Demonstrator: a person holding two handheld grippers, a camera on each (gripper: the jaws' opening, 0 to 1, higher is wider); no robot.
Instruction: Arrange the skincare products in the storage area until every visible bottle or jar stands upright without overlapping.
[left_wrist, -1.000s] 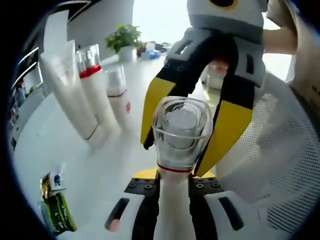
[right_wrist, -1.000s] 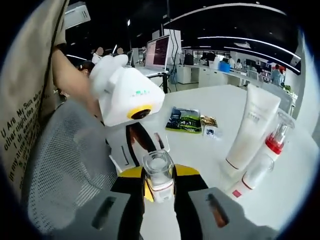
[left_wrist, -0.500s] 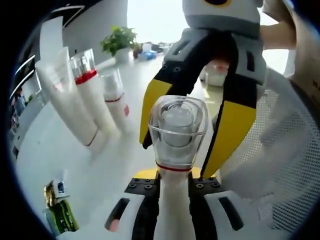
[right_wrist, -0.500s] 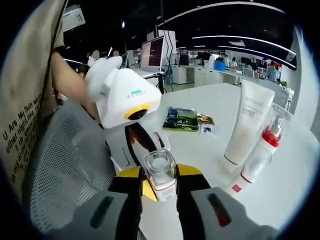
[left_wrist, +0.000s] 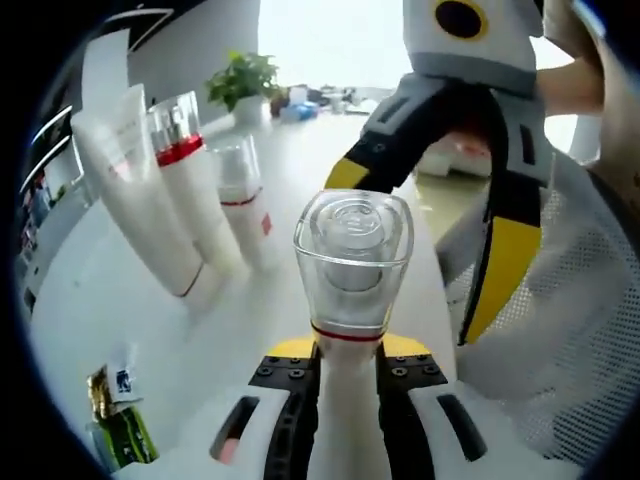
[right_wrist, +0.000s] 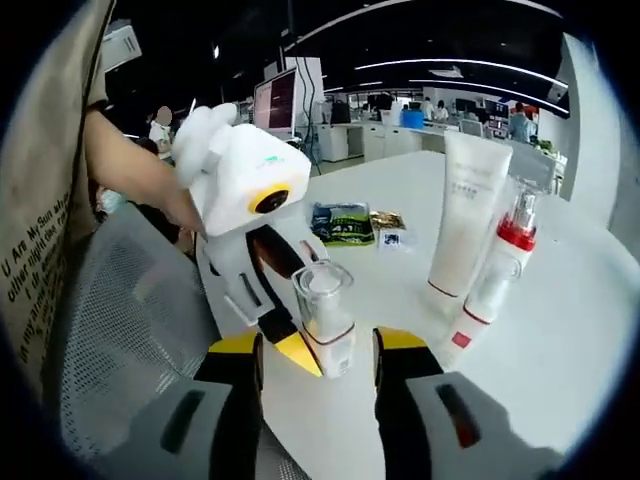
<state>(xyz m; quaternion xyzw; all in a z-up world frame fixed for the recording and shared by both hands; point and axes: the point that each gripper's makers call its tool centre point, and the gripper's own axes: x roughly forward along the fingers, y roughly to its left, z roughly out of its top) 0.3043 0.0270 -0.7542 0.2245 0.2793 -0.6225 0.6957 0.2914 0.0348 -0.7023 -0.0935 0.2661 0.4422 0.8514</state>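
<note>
In the left gripper view, a bottle (left_wrist: 352, 330) with a clear cap and a red neck ring is pinched between the jaws of the left gripper (left_wrist: 348, 385), its white body rising from between them. Beyond it, the right gripper (left_wrist: 470, 215) is seen with its yellow-tipped jaws spread wide, one on either side of the cap and apart from it. To the left on the white table (left_wrist: 130, 330), a white tube (left_wrist: 140, 200), a red-collared pump bottle (left_wrist: 195, 195) and a smaller capped bottle (left_wrist: 245, 205) are standing close together in a row. Sachets (left_wrist: 115, 420) are lying near the table's edge at lower left. A potted plant (left_wrist: 245, 85) is seen far off. White mesh (left_wrist: 570, 330) is seen at the right.

In the right gripper view, the right gripper's (right_wrist: 318, 360) jaws are spread, with the bottle (right_wrist: 325, 320) standing between them, untouched. The bottle's lower body is gripped by the left gripper (right_wrist: 285, 335), held by a person's hand (right_wrist: 185, 215). The tube (right_wrist: 465, 215) and pump bottle (right_wrist: 497, 265) are standing upright at the right, just beside each other. The sachets (right_wrist: 355, 225) are lying flat behind.
</note>
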